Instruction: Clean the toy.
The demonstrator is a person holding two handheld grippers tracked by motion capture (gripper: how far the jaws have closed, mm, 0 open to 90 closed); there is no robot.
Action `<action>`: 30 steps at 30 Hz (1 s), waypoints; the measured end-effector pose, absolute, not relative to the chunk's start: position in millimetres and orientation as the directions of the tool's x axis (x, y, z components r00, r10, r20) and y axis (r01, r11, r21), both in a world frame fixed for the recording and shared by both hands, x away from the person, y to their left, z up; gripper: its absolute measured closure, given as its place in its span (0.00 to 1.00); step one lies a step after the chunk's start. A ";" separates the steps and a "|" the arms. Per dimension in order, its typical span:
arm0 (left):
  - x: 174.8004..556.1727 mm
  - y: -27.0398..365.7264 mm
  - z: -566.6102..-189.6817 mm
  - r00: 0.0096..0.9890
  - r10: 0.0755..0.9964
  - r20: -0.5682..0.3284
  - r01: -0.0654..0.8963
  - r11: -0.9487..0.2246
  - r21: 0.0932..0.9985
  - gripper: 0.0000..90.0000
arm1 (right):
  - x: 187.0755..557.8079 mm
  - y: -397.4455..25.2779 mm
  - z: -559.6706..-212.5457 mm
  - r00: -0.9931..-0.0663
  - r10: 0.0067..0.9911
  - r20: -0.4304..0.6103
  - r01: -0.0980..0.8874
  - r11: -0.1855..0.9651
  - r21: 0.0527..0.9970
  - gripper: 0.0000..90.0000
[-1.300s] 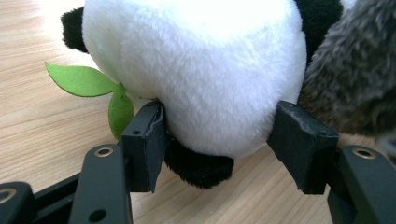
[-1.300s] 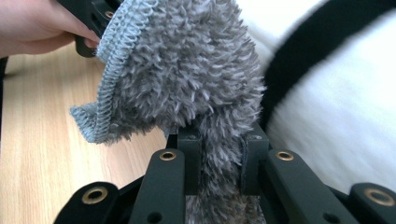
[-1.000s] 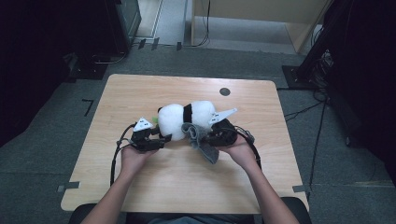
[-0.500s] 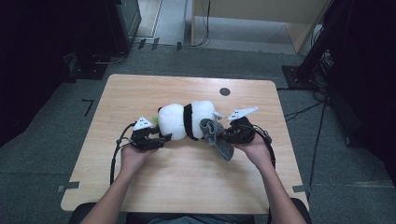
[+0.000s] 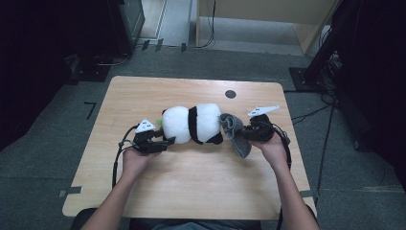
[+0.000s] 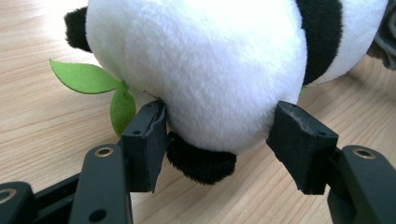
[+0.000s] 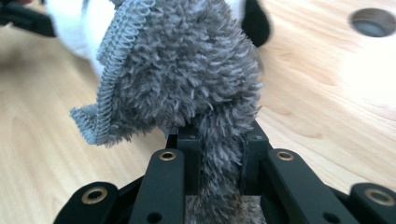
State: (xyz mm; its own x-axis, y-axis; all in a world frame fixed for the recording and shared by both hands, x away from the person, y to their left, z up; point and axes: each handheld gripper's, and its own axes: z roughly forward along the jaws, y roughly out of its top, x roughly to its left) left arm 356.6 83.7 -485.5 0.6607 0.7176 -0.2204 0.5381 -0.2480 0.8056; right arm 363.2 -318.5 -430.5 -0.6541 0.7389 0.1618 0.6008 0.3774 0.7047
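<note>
Lying on its side at the middle of the high view, the plush panda point(image 5: 194, 124) rests on the wooden table point(image 5: 191, 191), its white and black body stretched left to right. In the left gripper view, the left gripper point(image 6: 219, 140) has its jaws spread around the panda's white end, a pad close on either side, with a black paw between them and a green fabric leaf point(image 6: 93, 84) at the left of the frame. Just right of the panda in the high view hangs a grey towel point(image 5: 234, 132), pinched between the pressed-together jaws of the right gripper point(image 7: 219, 154). A dark round hole point(image 5: 230, 94) sits toward the table's upper right.
</note>
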 end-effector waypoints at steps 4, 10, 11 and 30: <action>356.6 83.4 -485.5 0.661 0.718 -0.218 0.537 -0.249 0.806 0.42 | 369.2 -329.0 -431.2 -0.622 0.764 0.170 0.618 0.347 0.706 0.85; 357.0 83.6 -485.9 0.661 0.719 -0.216 0.536 -0.251 0.806 0.41 | 379.6 -339.4 -430.3 -0.580 0.803 0.140 0.619 0.323 0.716 0.85; 357.1 83.6 -485.9 0.661 0.718 -0.216 0.536 -0.251 0.806 0.41 | 382.2 -341.0 -431.2 -0.571 0.810 0.133 0.622 0.321 0.714 0.85; 358.6 83.7 -486.4 0.661 0.719 -0.215 0.534 -0.250 0.807 0.41 | 407.7 -357.2 -460.3 -0.461 0.877 0.136 0.658 0.235 0.716 0.85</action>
State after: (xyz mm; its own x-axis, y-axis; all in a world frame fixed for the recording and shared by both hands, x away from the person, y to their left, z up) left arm 358.6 83.7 -486.4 0.6614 0.7186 -0.2151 0.5344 -0.2502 0.8074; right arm 407.7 -357.2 -460.3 -0.4613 0.8767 0.1361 0.6578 0.2350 0.7156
